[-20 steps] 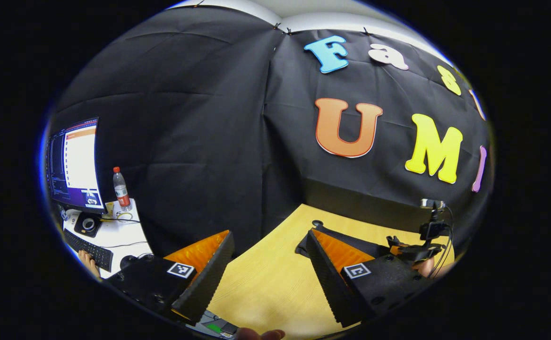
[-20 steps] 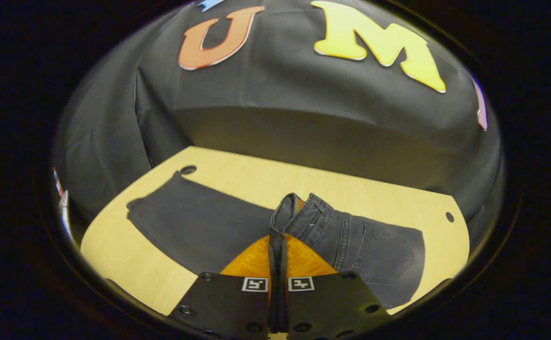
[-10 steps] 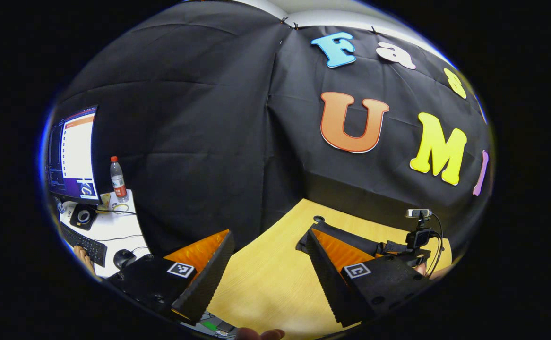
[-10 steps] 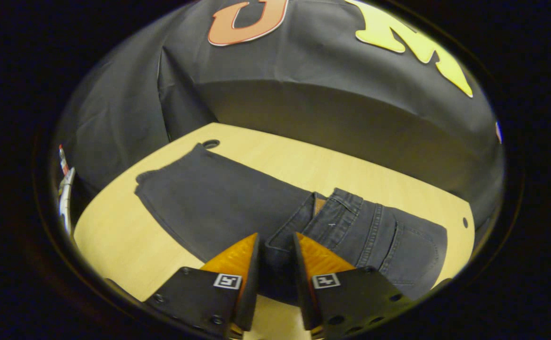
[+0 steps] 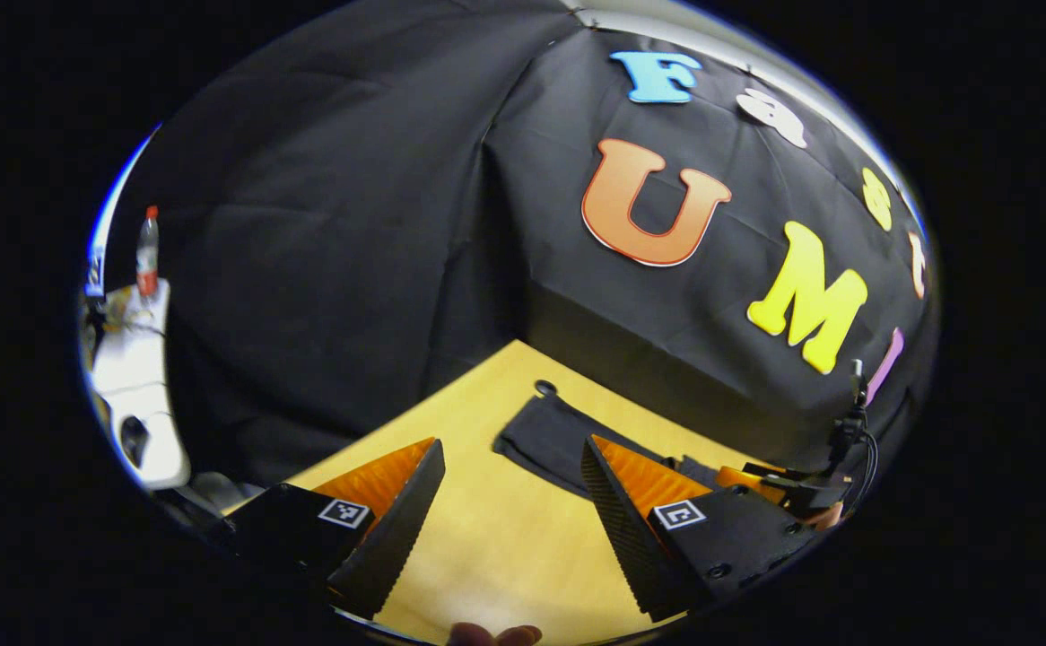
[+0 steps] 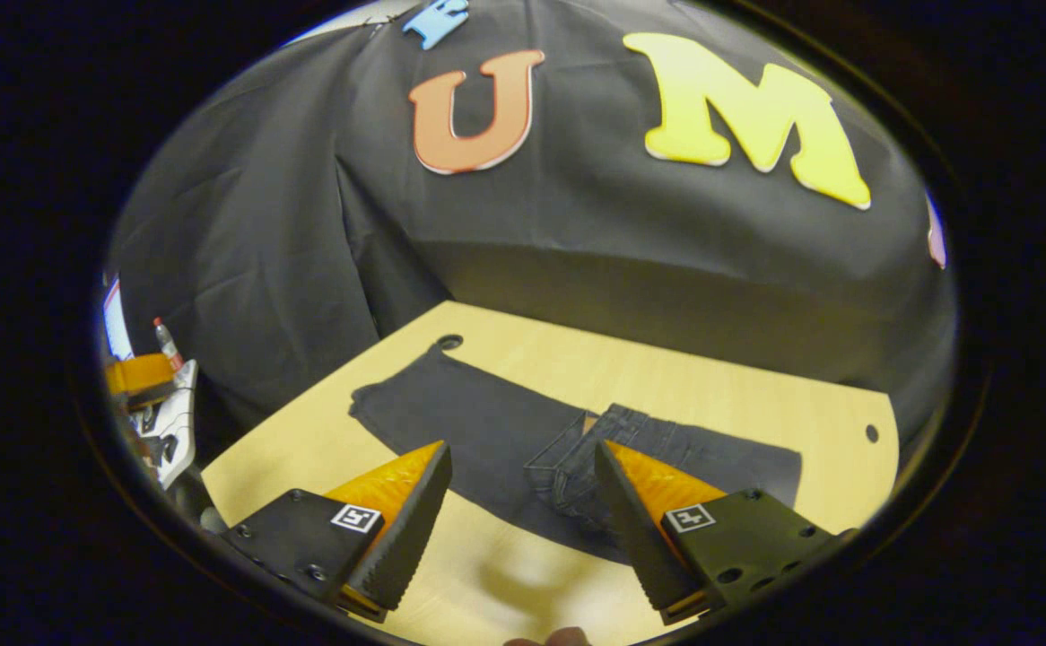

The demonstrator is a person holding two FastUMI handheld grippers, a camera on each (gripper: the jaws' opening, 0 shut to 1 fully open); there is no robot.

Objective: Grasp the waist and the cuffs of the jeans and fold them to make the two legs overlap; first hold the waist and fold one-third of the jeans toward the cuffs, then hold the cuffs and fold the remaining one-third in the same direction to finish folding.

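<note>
Jeans point(image 6: 487, 431): waist third laid over, both tongs spread, nothing held
Soft, limp denim, bulky at waist; cuffs point(image 5: 532, 435) ahead of left gripper point(image 5: 509, 489) judged next hold, right gripper point(image 6: 523, 489) idle

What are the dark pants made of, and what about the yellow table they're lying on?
The jeans look like dark grey denim, a matte cloth: seams and stitched lines show at the folded-over waist, and the fabric puckers softly there. The table looks like light wood or a wood-look board with a smooth finish: faint grain lines run across it, and its edge is cleanly cut. Solid wood or a printed surface, I cannot tell.
</note>
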